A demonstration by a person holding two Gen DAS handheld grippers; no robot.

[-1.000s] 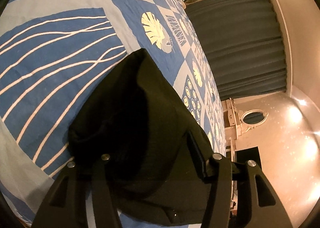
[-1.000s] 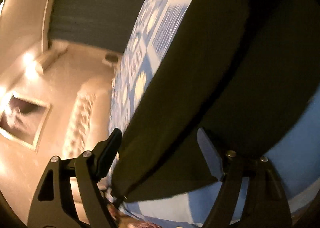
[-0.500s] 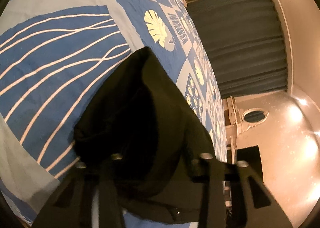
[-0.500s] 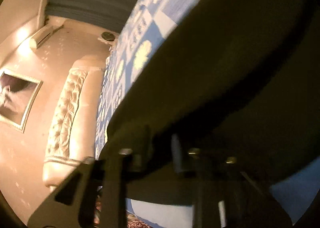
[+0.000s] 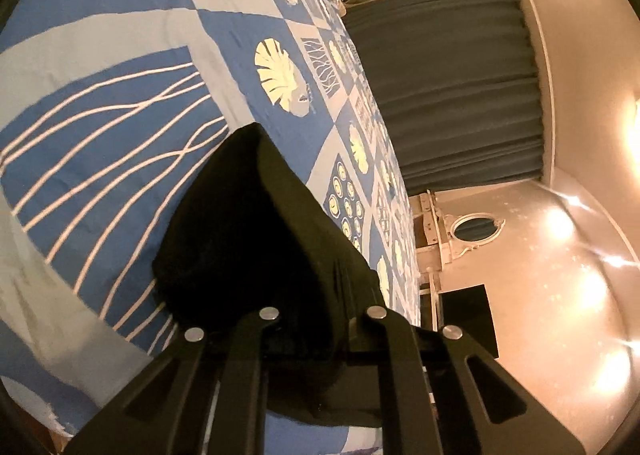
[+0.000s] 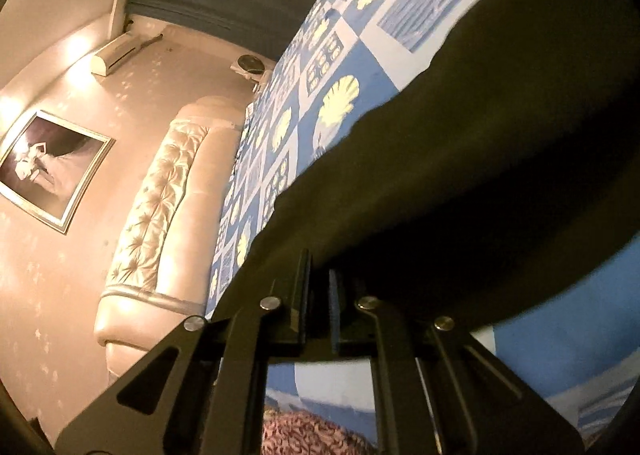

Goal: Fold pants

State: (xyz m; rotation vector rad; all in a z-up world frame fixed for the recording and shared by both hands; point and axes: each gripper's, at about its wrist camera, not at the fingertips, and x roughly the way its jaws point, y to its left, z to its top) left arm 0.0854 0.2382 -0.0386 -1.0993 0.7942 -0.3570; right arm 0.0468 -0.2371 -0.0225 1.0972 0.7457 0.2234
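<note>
The black pants (image 5: 256, 223) lie bunched on the blue patterned bedspread (image 5: 120, 95), reaching away from the camera. My left gripper (image 5: 320, 319) is shut on the near edge of the pants, its fingertips buried in dark cloth. In the right wrist view the pants (image 6: 480, 143) fill the right half as a raised dark fold. My right gripper (image 6: 318, 295) is shut on the pants' lower edge, the two pads close together with cloth between them.
The bedspread (image 6: 344, 55) runs to a tufted cream headboard (image 6: 160, 195). Dark curtains (image 5: 448, 87) hang beyond the bed. A white dresser with an oval mirror (image 5: 476, 227) and a black box (image 5: 468, 315) stand at the right. A reddish rug (image 6: 312, 435) lies below the bed edge.
Both grippers have closed from open onto the pants' edge. The right gripper has lifted its fold, and the view has swung to show more of the bed.
</note>
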